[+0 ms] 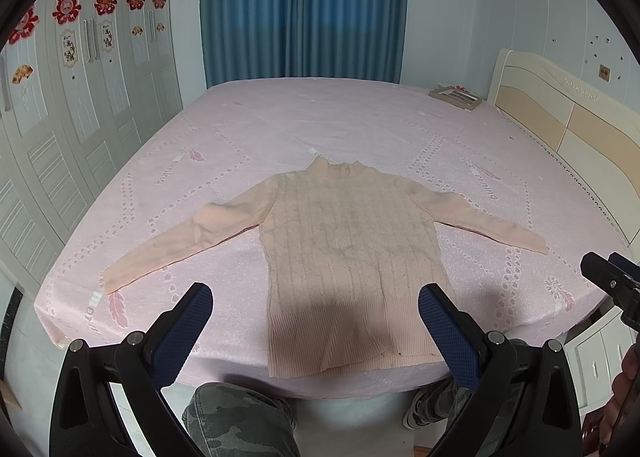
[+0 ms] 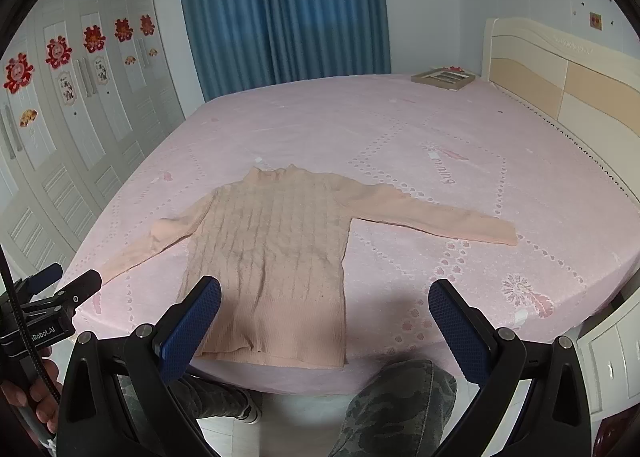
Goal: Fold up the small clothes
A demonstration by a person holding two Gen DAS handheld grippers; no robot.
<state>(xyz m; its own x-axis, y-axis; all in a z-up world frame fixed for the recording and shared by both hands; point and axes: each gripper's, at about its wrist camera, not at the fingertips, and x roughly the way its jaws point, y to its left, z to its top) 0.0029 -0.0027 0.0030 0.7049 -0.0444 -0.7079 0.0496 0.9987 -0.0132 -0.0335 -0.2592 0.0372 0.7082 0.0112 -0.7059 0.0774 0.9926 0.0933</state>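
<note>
Bedroom, pink bed sheet (image 1: 360,129). Pink cable-knit sweater (image 1: 344,253) lies flat near the bed's front edge, collar at 12 o'clock, sleeves out toward 8 and 3, hem at 6. Left gripper (image 1: 316,321) and right gripper (image 2: 324,317) spread wide, empty, above the hem. Folding not started; next likely pinch a sleeve cuff, fold inward.

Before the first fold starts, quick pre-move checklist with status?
1. Sweater laid flat on bed, both sleeves spread: ok.
2. Left gripper open, holding nothing: ok.
3. Right gripper open, holding nothing: ok.
4. Hem within the mattress edge: ok.
5. Left sleeve smooth: not ok, bunched near the shoulder.
6. Box near the headboard, well away from sweater: ok.
</note>
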